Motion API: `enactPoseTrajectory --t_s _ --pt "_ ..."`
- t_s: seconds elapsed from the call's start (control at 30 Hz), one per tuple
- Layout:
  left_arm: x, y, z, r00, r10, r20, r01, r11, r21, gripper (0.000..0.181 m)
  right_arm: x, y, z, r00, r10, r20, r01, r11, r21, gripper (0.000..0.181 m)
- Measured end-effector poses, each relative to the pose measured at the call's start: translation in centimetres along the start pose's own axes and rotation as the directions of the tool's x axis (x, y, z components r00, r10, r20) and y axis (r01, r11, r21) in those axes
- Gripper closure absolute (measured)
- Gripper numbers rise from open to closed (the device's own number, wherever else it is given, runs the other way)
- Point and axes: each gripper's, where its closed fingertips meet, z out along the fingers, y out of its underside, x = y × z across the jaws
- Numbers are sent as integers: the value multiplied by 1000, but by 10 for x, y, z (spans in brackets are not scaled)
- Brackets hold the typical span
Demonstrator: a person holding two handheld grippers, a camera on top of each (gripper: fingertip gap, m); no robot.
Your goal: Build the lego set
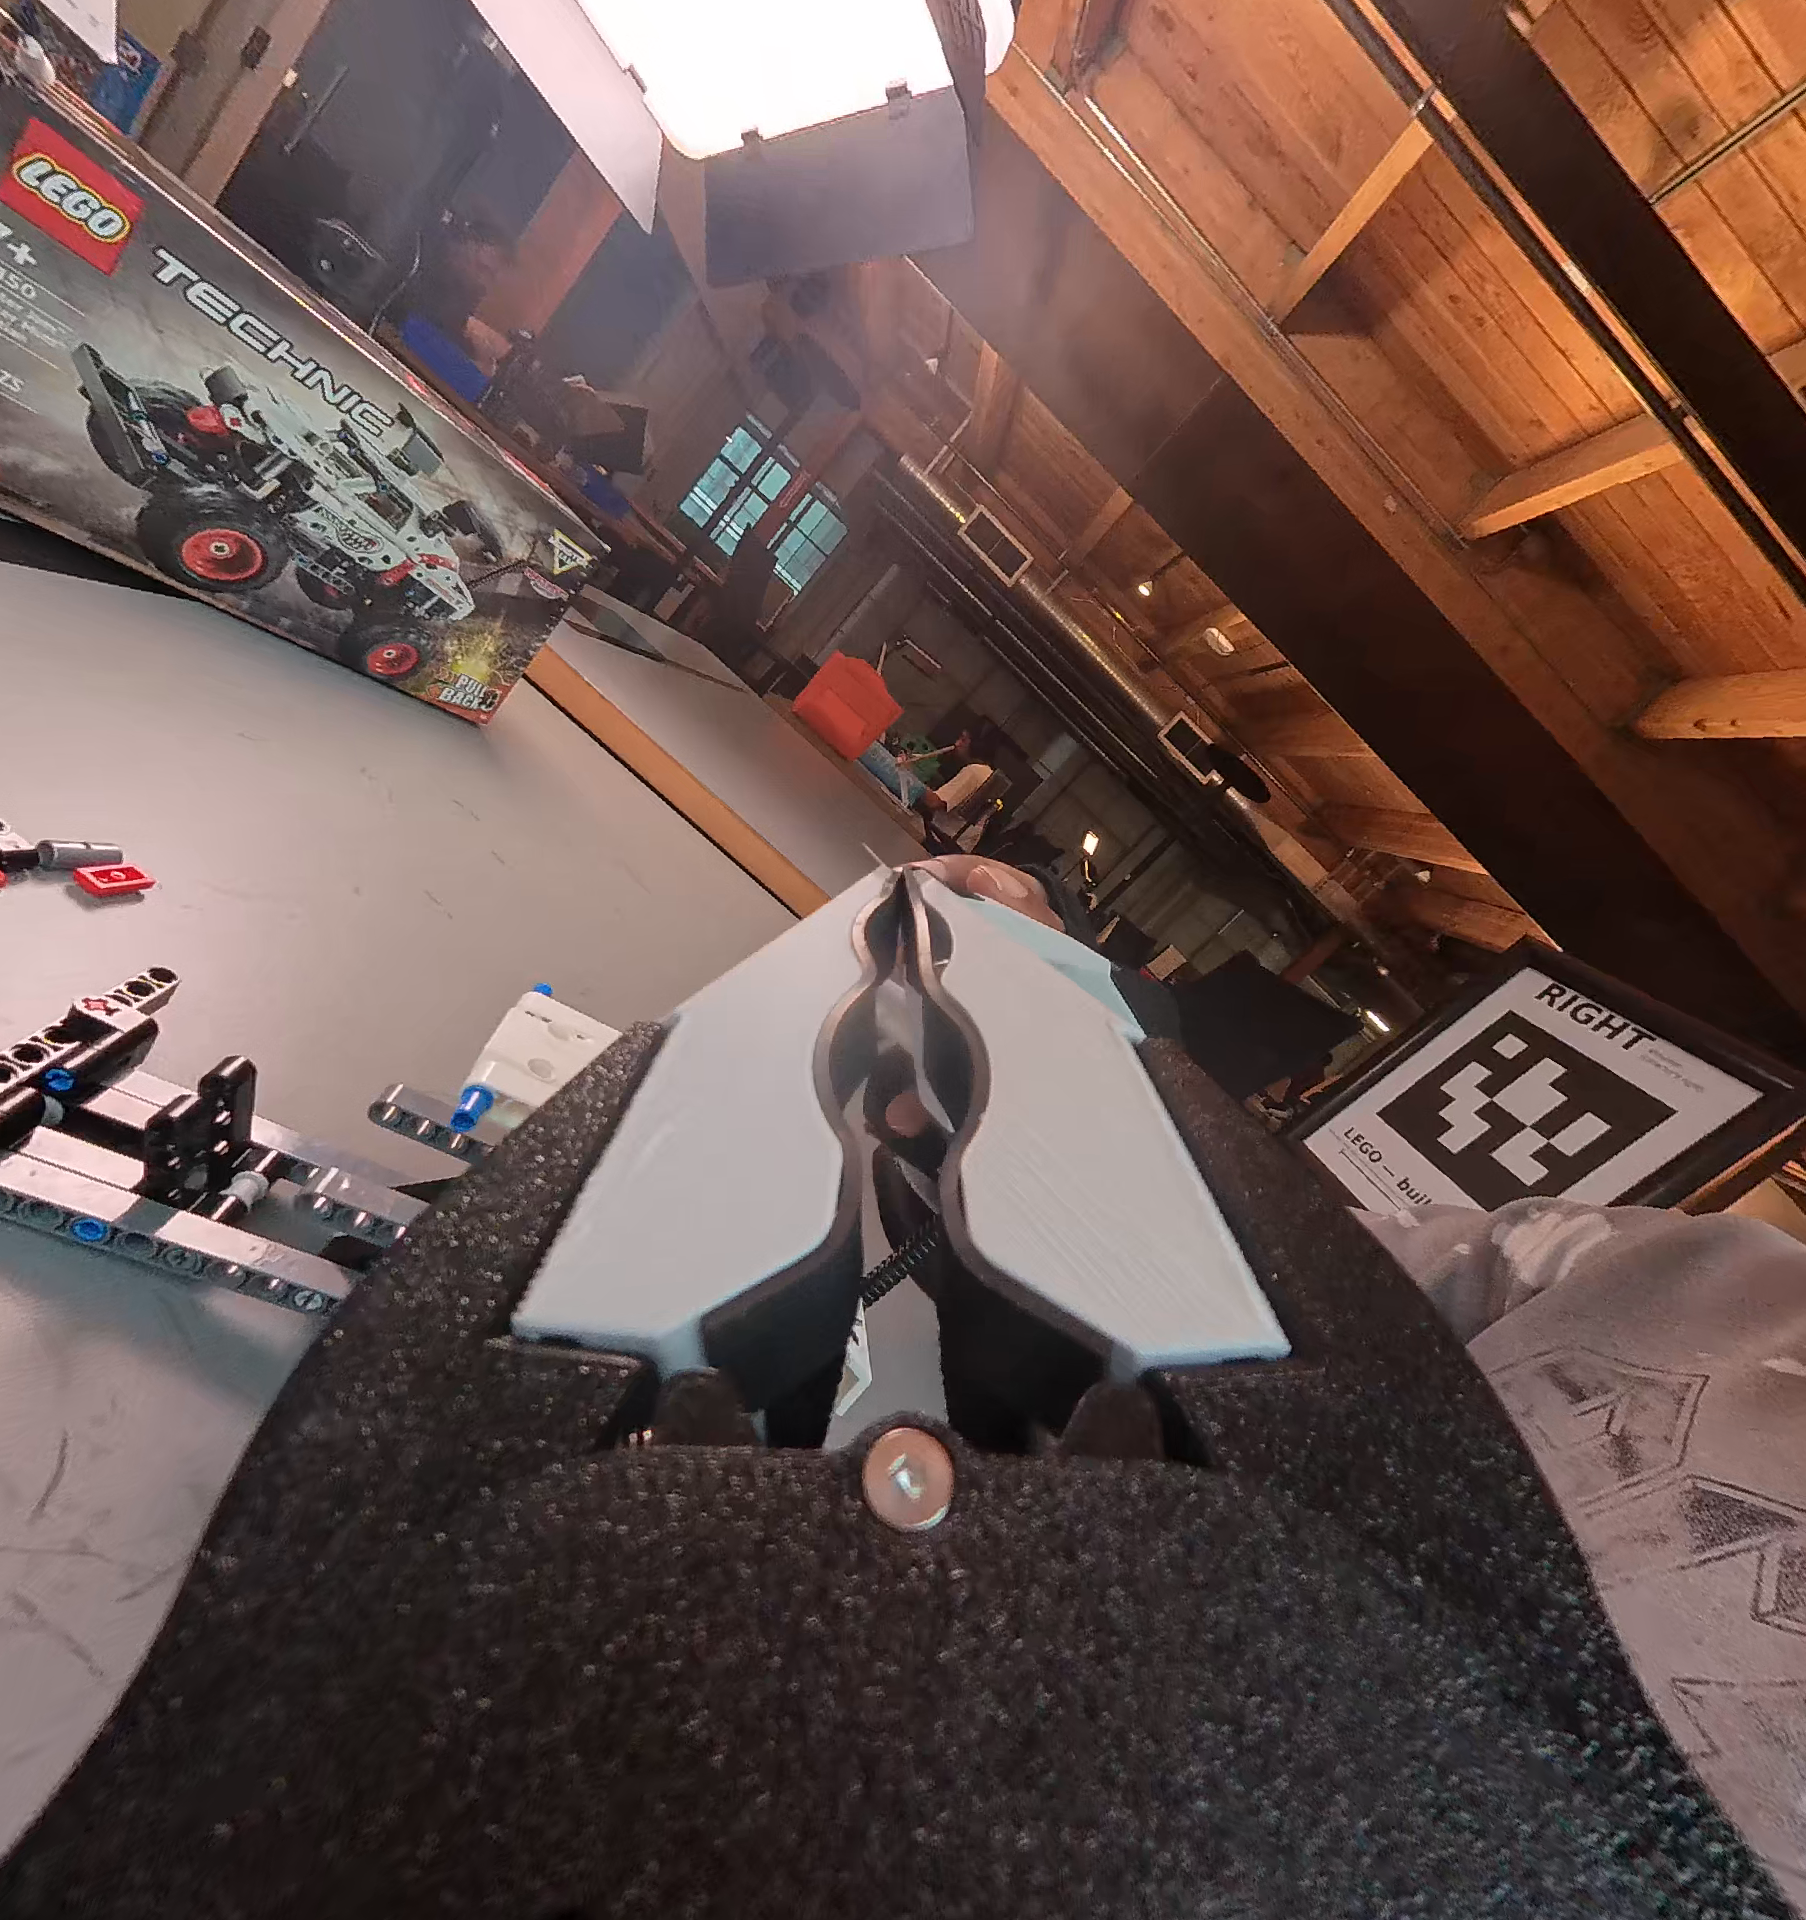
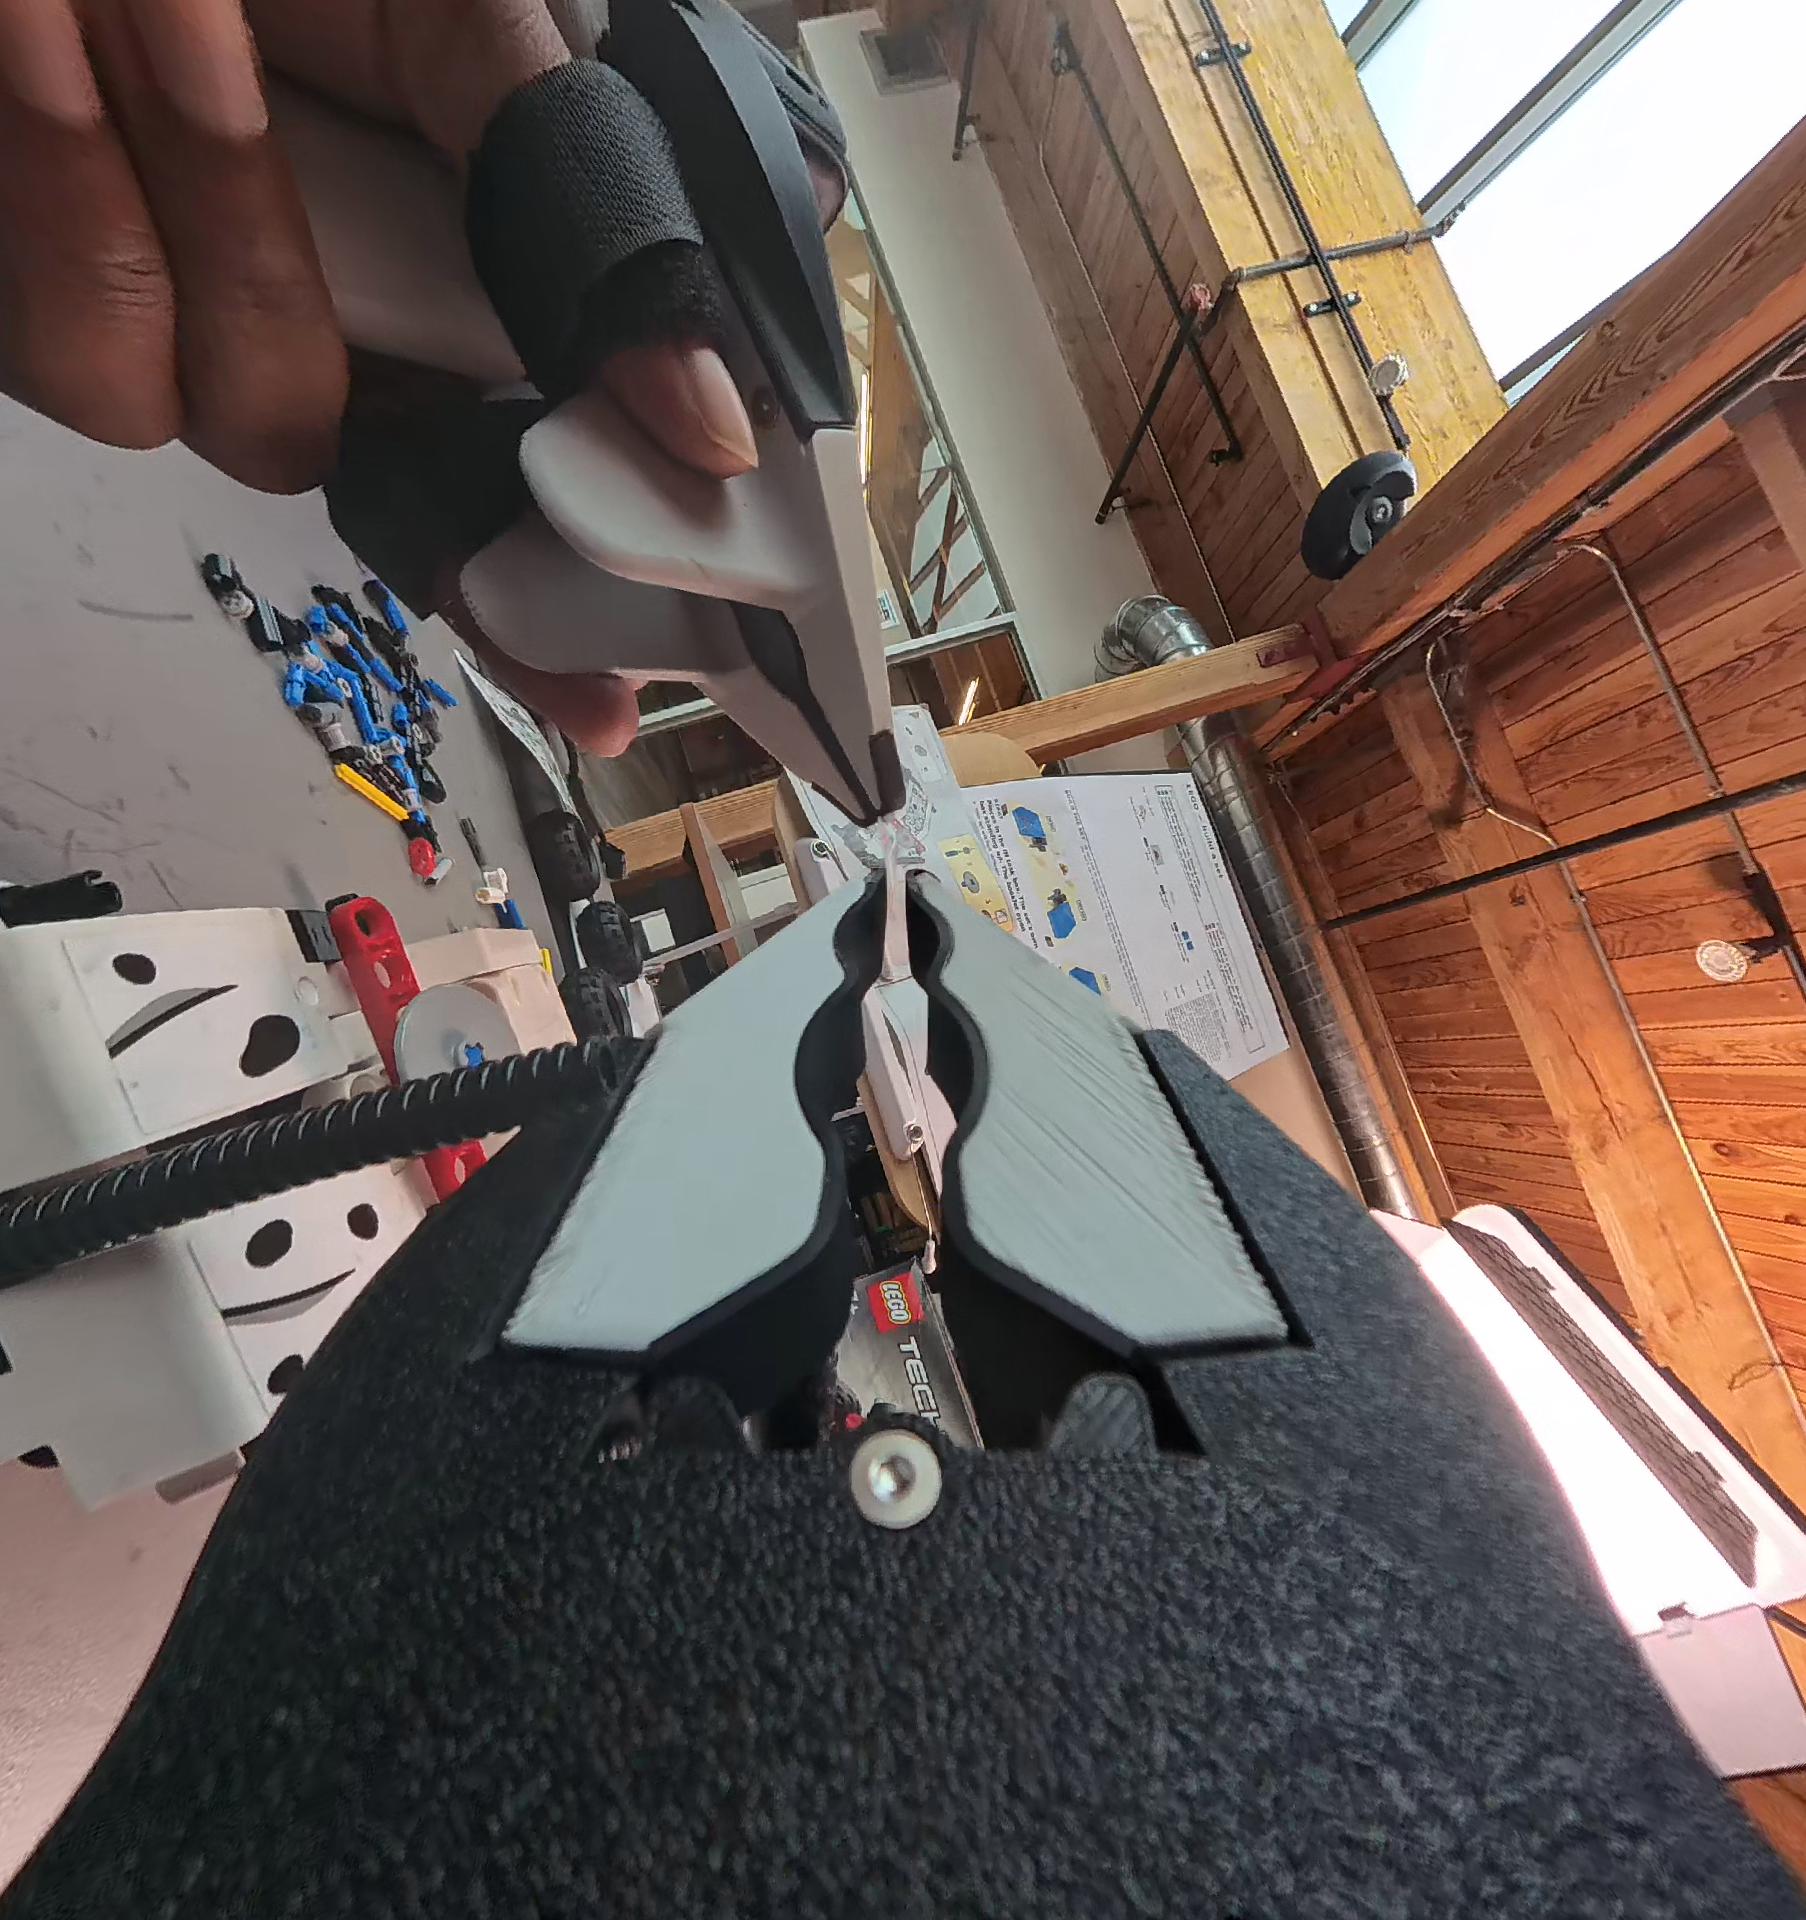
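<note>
Lego chassis (image 1: 151, 1174), the half-built frame of black and grey beams with blue pins, is lying flat on the grey table (image 1: 359, 779), off to the left of the left gripper (image 1: 904, 883). That gripper's fingers are pinched nearly together on a thin sheet (image 2: 909, 821), white with small printing on it, which shows as a pale sliver in the gap. From the right wrist view, the right gripper (image 2: 894, 888) is squeezed onto the same sheet from below. The other gripper comes down at it from above with a hand (image 2: 203, 208) wrapped around its handle, so the two tips almost meet, up off the table. Can't tell for sure what's printed on the sheet, it's too small. Rest of the set is spread around: the box (image 1: 255, 416) stands at the far side of the table, and a few small red and grey pieces (image 1: 47, 862) lie in front of it. A white block with a blue pin (image 1: 540, 1049) is just behind the chassis. On the other side there are white body panels with black spots (image 2: 151, 1039), with a red beam (image 2: 379, 966) and a black ribbed hose (image 2: 255, 1143) across them. Past those are a scatter of blue and black pins (image 2: 359, 665) and some black tyres (image 2: 587, 862).
</note>
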Motion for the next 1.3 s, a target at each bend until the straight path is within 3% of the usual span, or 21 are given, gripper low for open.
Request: enactPoseTrajectory --t_s 0.17,0.3,0.63,0.97,1.17,1.3 --pt "-2 0 0 999 -39 -5 39 999 0 181 2 1 0 1000 -20 -15 20 1000 -7 181" --pt "2 5 3 996 -82 -41 81 997 -14 164 2 4 1 999 -32 -17 32 999 -20 181" --pt "-3 10 5 991 -129 -26 129 992 -13 178 -3 2 3 998 -64 -6 64 998 -22 181" --pt "-1 9 4 999 -46 1 46 999 -28 181 -4 1 2 999 -54 -1 54 998 -14 181" --pt "2 2 0 994 110 25 -109 993 -42 181 -4 -5 -1 997 59 51 -61 998 33 166" --pt "2 -1 -3 990 135 35 -133 990 -51 181 2 -1 -3 990 129 53 -131 991 32 165"
